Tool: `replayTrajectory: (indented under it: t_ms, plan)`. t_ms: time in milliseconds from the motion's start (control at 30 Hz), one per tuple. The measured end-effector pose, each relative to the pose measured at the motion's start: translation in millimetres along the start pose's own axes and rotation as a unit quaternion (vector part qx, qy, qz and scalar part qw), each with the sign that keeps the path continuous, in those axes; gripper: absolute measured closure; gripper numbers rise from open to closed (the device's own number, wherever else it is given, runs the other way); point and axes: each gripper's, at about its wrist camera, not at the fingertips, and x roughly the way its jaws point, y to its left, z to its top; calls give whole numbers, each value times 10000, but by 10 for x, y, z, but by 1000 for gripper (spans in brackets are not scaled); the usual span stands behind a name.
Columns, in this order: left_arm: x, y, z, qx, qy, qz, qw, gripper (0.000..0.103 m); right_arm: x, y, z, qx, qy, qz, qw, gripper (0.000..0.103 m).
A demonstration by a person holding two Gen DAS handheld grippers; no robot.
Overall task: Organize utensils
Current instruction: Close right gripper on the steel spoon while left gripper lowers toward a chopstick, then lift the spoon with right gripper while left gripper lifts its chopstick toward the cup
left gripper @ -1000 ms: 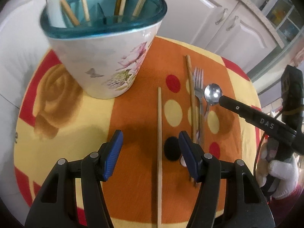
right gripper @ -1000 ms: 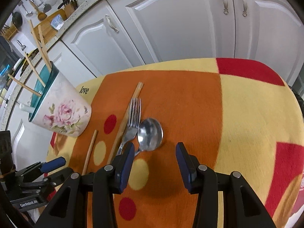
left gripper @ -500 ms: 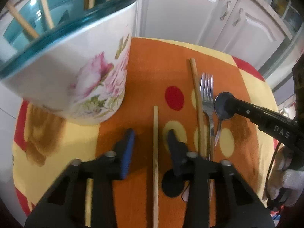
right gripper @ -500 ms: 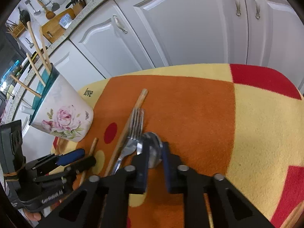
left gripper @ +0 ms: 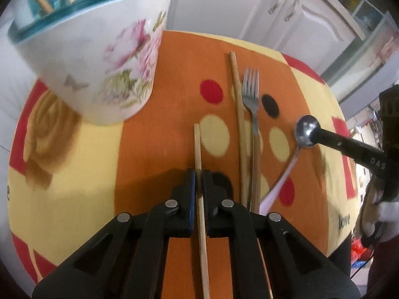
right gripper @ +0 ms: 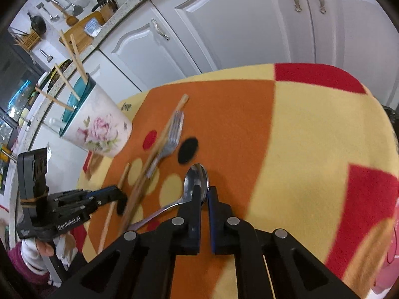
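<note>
Between the blue pads of the left gripper (left gripper: pixel 198 177) runs a wooden chopstick (left gripper: pixel 197 147), pinched close to its middle; the jaws have just been closing and now press on the stick from both sides. Its far end reaches ahead of the fingertips toward a flowered cup (left gripper: pixel 99 57) that stands ahead and to the left of this gripper on the patterned cloth (left gripper: pixel 74 174), with more sticks leaning inside it. Just right of the held chopstick lie a second chopstick (left gripper: pixel 238 114) and a fork (left gripper: pixel 251 99), side by side and touching or nearly so, tines pointing away.

Farther right, the right gripper (right gripper: pixel 205 194) has its jaws drawn together on the bowl of a spoon (right gripper: pixel 194 182), gripping its near edge; the jaws have just been closing. The spoon's handle trails back and to the left of that gripper, over the cloth. From the left wrist view the spoon (left gripper: pixel 305 130) looks tilted, bowl raised at the black fingers and handle slanting down toward the cloth. Whether the handle's tip touches the cloth cannot be told. White cupboard doors (right gripper: pixel 237 25) stand beyond the table.
</note>
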Motion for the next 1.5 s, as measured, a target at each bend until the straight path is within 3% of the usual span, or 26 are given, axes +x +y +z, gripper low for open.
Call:
replayTrajectory:
  t_ms: [233,400,567,633,667,700,833,1033,1167,1233,1300,1367,1433,1467,1500]
  plan:
    - [-64,21,-18,15,-64,56,10000,99,-147,-257,-268,265,250,-58,9993,98]
    - [-13,-4,124,45,-63,228,9997,78,-173,-274,-246,266,197,-60,9994,94]
    - [100,-78,246,277,50,516,9983,77,-125,-299,-212,300,108,75,9995,93]
    - [117,-99,263,372,54,563,9977,78,-129,-293,-209,300,57,94,9995,93]
    - [120,-102,274,385,44,526,9979,84,-136,-279,-207,277,36,54,9996,94]
    - [119,-88,281,372,33,454,9983,99,-151,-244,-205,219,16,4,9998,97]
    - [18,26,279,179,43,88,9998,99,-343,-48,-164,-146,-200,-113,9996,100]
    - [-562,90,275,111,-514,-242,9983,99,-640,130,16,-426,-556,-169,9974,101]
    - [-871,116,224,62,-768,-380,9963,99,-558,77,21,-350,-363,-279,9983,100]
    - [-984,144,190,35,-846,-436,9955,99,-463,45,-42,-316,-126,-297,9990,95]
    - [-1085,126,189,24,-956,-478,9943,99,-378,27,-137,-350,-21,-347,9988,70]
    - [-1176,110,192,34,-1044,-503,9933,99,-276,-1,-207,-351,70,-321,9988,65]
    - [-1235,112,191,44,-1093,-517,9927,99,-183,-22,-244,-344,132,-318,9988,74]
    - [-1262,119,191,45,-1106,-525,9925,99,-139,-26,-258,-328,151,-342,9988,93]
    - [-1286,129,185,36,-1121,-539,9922,99,-126,-31,-268,-312,152,-357,9988,97]
